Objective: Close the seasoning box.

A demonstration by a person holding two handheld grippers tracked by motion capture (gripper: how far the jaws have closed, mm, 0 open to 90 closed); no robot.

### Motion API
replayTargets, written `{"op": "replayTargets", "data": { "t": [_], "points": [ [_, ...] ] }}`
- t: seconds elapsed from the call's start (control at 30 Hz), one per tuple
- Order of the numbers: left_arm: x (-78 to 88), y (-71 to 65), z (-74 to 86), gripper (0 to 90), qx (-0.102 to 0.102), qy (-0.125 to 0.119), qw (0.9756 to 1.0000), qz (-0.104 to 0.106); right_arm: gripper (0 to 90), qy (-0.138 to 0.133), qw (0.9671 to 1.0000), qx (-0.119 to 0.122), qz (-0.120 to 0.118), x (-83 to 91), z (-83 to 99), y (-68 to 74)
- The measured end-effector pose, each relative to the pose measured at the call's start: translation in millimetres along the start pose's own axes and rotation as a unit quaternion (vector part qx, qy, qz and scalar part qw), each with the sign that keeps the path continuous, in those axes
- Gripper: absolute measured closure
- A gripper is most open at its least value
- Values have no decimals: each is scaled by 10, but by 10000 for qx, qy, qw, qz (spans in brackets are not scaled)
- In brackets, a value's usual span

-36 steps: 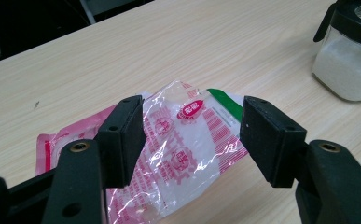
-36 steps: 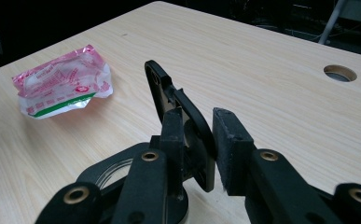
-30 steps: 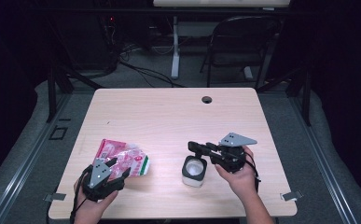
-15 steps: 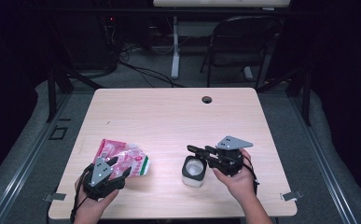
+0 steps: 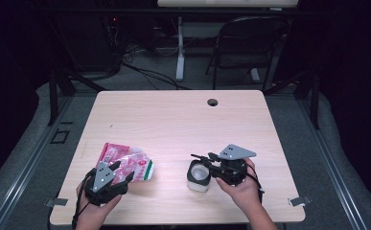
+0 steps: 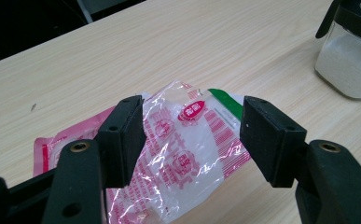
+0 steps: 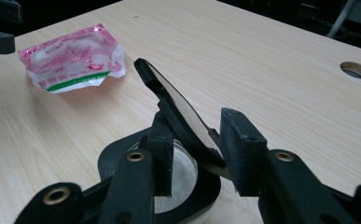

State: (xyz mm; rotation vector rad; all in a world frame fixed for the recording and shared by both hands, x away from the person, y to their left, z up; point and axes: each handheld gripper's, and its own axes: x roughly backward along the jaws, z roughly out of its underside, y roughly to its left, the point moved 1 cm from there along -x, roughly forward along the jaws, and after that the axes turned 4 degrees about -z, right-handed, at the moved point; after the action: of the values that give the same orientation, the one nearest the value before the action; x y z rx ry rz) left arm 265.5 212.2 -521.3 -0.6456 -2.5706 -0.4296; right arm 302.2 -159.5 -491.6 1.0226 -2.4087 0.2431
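The right gripper point(image 7: 194, 154), jaws just widening, straddles the glass jar's point(image 5: 198, 176) raised black lid point(image 7: 178, 109), seemingly unpinched; left of the jar, the left gripper point(image 6: 192, 135) stands open around the crinkled pink plastic pouch point(image 6: 187, 149), ready for pouring.

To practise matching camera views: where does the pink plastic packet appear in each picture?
High view: pink plastic packet lower left, by the left claw.
Left gripper view: centre, between the jaws.
Right gripper view: upper left.
Shared landmark: the white-filled jar.

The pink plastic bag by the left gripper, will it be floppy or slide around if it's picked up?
The bag looks like thin, crinkled, glossy film, so it would probably sag and crumple rather than keep its shape. It seems nearly flat, so likely light and easy to nudge across the smooth table. The shiny film may slip between the left gripper pads.
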Motion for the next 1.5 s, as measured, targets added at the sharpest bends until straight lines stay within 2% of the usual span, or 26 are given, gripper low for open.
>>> {"op": "replayTargets", "data": {
  "t": [0.23,0.57,1.2,1.3,1.5],
  "points": [
    [-5,-6,8,400,17,7,10000,-3,643,47,9999,153,34,-2,24,46],
    [-6,-9,10,400,17,1,10000,-9,606,-4,9998,194,-2,-8,59,87],
    [-10,-10,14,400,19,13,10000,-15,592,18,9996,277,12,-12,68,109],
    [-7,-5,14,400,10,19,10000,-17,565,8,9996,261,-106,-8,60,125],
    [-5,-5,12,400,8,4,10000,-17,566,46,9991,399,-130,-2,48,177]
  ]
}}
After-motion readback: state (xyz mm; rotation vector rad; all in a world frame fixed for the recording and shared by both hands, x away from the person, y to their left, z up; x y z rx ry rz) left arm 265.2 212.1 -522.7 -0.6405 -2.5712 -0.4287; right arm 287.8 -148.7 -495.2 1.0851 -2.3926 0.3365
